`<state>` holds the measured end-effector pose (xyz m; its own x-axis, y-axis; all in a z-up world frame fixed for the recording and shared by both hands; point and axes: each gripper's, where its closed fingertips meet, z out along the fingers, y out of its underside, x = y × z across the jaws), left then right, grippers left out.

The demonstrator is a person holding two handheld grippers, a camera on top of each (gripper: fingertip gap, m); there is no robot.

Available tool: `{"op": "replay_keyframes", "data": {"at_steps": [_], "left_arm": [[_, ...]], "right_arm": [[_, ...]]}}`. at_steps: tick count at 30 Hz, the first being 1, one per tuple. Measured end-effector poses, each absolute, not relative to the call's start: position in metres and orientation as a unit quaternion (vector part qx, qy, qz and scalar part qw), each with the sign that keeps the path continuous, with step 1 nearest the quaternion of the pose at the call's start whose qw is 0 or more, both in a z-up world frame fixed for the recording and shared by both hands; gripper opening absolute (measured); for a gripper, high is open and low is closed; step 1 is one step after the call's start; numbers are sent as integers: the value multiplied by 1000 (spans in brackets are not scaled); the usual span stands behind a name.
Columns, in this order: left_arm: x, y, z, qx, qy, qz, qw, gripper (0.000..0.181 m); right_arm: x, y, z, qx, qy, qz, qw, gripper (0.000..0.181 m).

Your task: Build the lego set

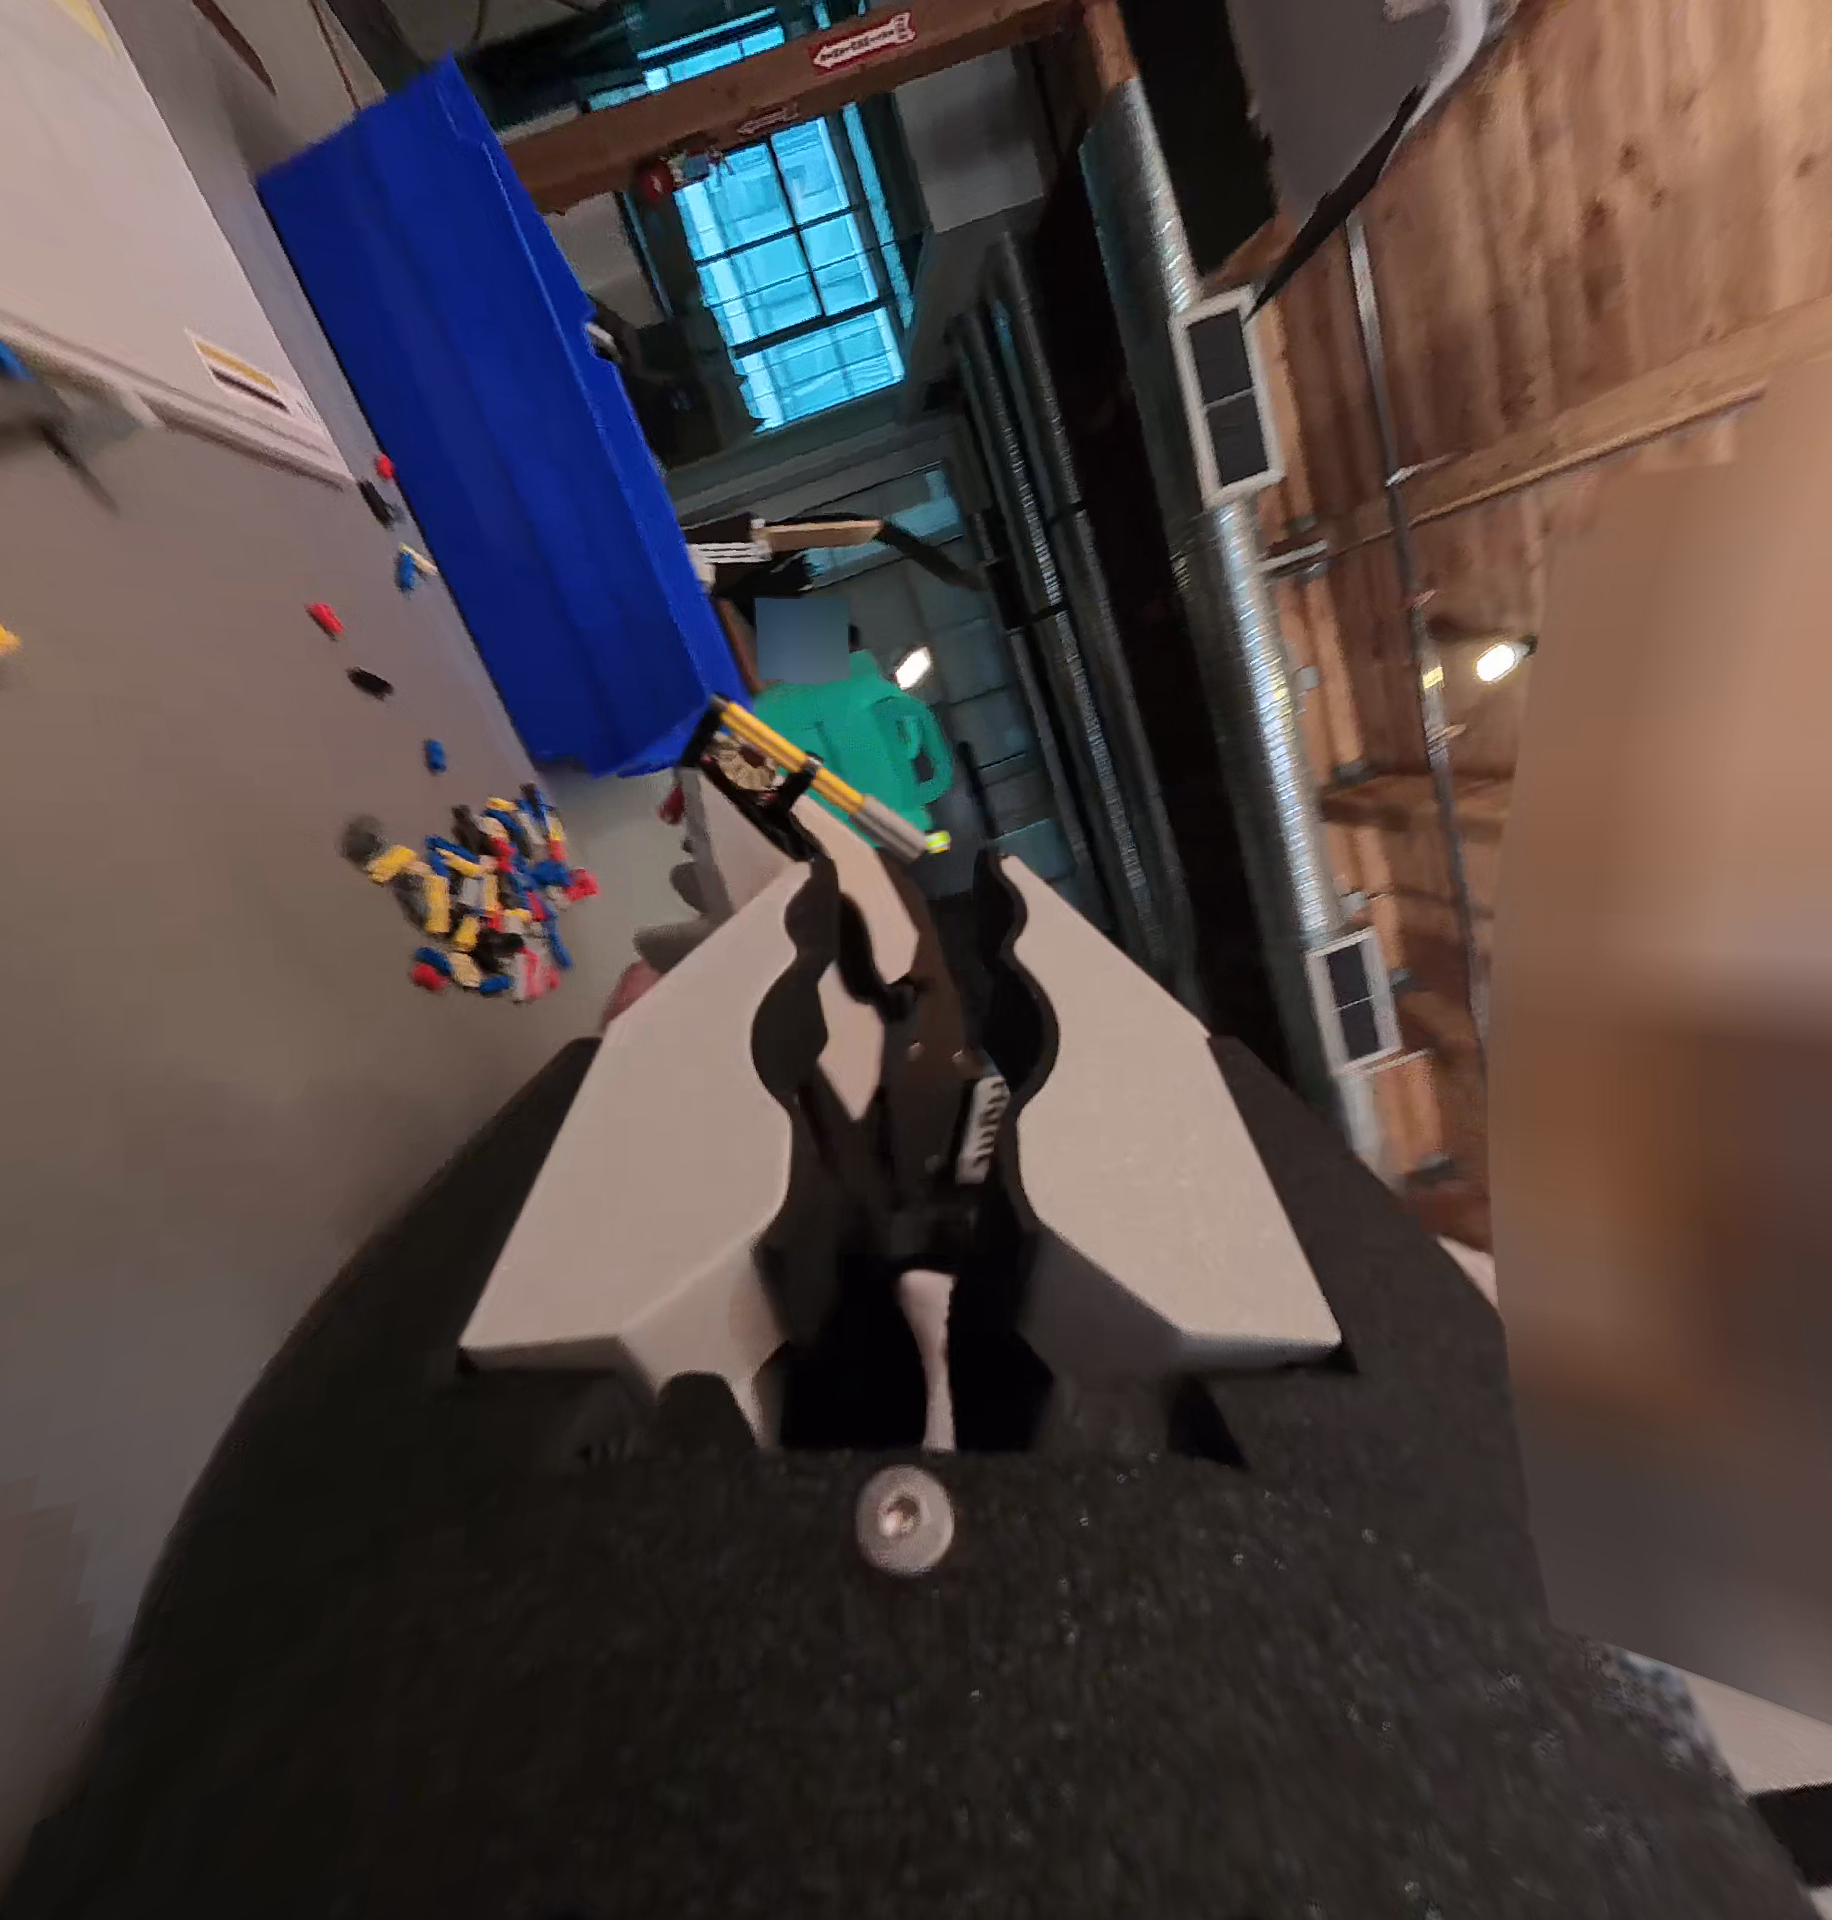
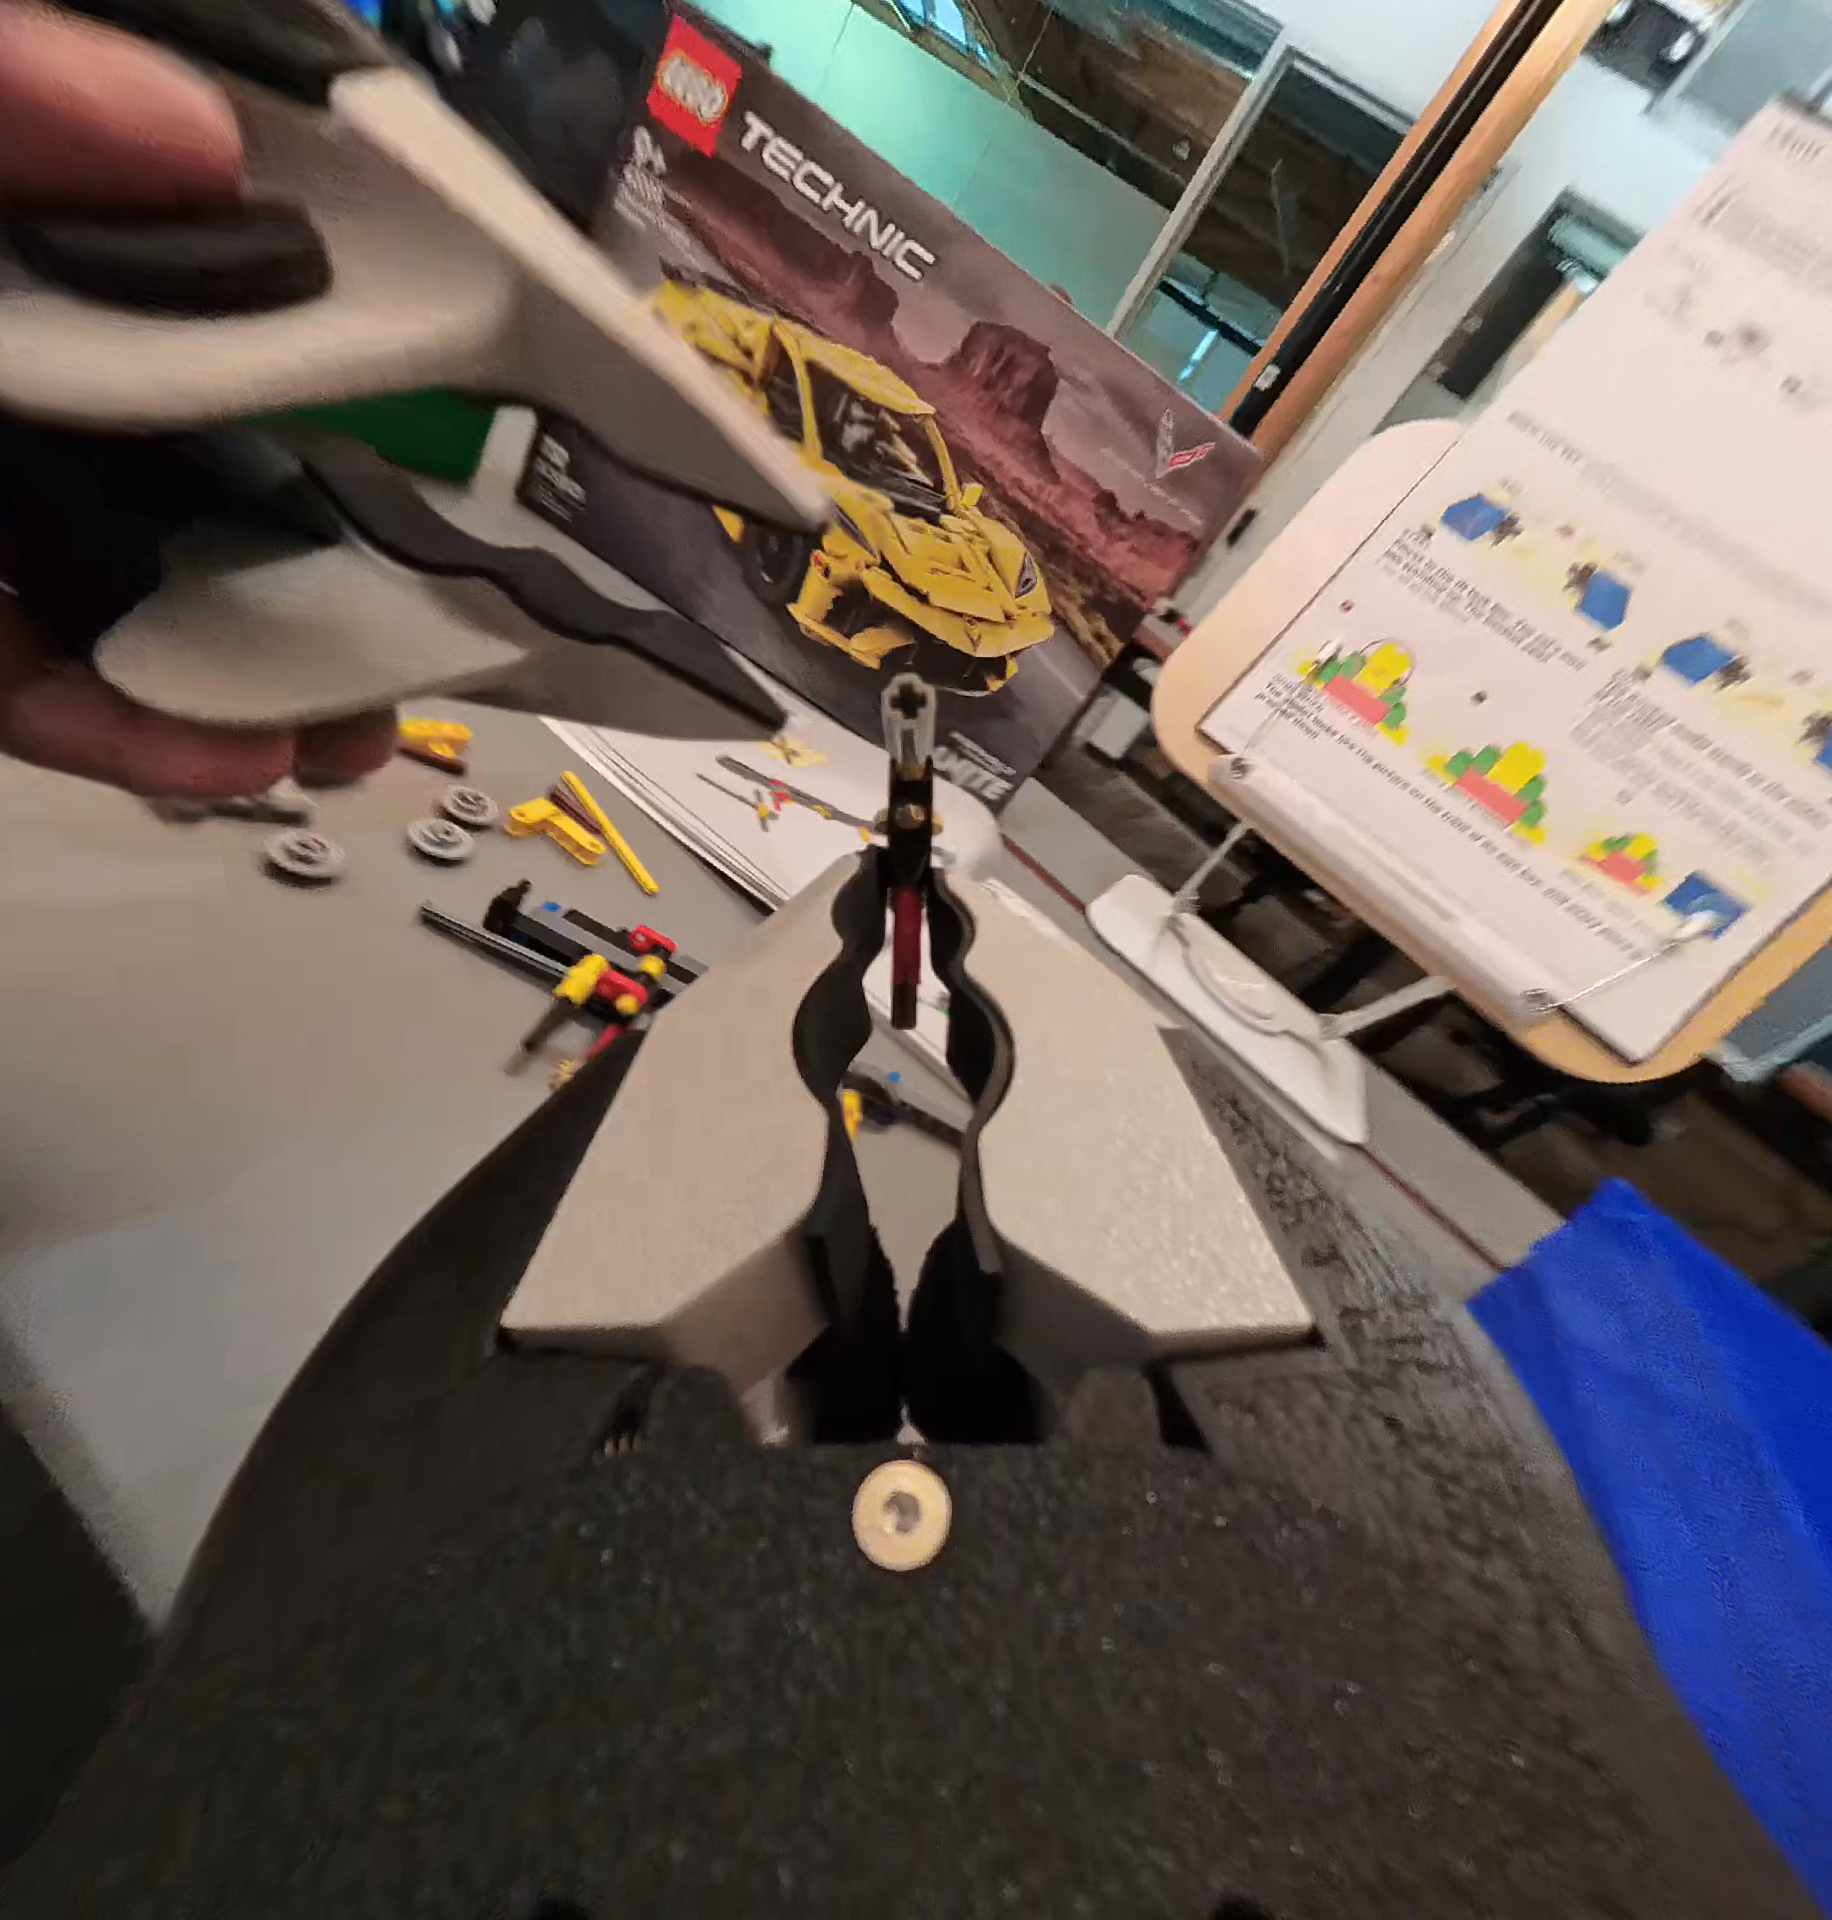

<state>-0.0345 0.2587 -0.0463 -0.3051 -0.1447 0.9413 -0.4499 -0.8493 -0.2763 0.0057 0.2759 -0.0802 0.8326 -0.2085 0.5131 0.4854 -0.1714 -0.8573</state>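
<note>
Lego sub-assemblies are both held aloft mid-build: the left gripper [image 1: 907, 883] is clenched on a black frame with yellow axles [image 1: 787, 774], the right gripper [image 2: 907, 878] on a red-and-black pin stack [image 2: 907, 831], so joining them next likely calls for careful alignment.

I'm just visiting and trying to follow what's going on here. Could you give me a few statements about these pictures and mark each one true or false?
1. The right gripper is shut on a thin black and red piece. True.
2. The left gripper is empty. False: it holds a black assembly with a yellow rod.
3. A heap of small mixed-colour pieces lies on the grey table. True.
4. The box behind the right gripper pictures a red truck. False: it pictures a yellow car.
5. The bin on the table is blue. True.
</note>
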Motion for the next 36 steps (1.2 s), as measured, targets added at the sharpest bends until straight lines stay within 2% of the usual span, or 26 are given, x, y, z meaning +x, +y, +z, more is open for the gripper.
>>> {"op": "replay_keyframes", "data": {"at_steps": [1,6,10,17,22,25,30,33,36], "left_arm": [[-35,261,-50,585,-285,756,74,23],[-29,284,-81,578,-474,660,-80,24],[-27,307,-107,557,-590,563,-161,24],[-39,311,-186,478,-796,325,-181,24],[-31,301,-195,482,-800,308,-182,21],[-22,290,-181,488,-775,348,-199,19],[-8,265,-88,443,-692,518,-237,23],[-7,264,-61,399,-699,523,-279,22],[-5,259,-51,391,-702,524,-282,21]], "right_arm": [[5,276,-80,-717,-87,-241,648,7],[3,273,-71,-703,-40,-77,706,7],[8,269,-66,-682,-4,18,731,7],[20,259,-64,-656,26,86,750,6],[20,260,-66,-660,21,81,746,7],[17,262,-69,-666,18,95,740,6],[16,261,-67,-657,27,138,740,7],[13,259,-64,-649,35,180,738,6],[17,259,-65,-652,34,158,741,6]]}}
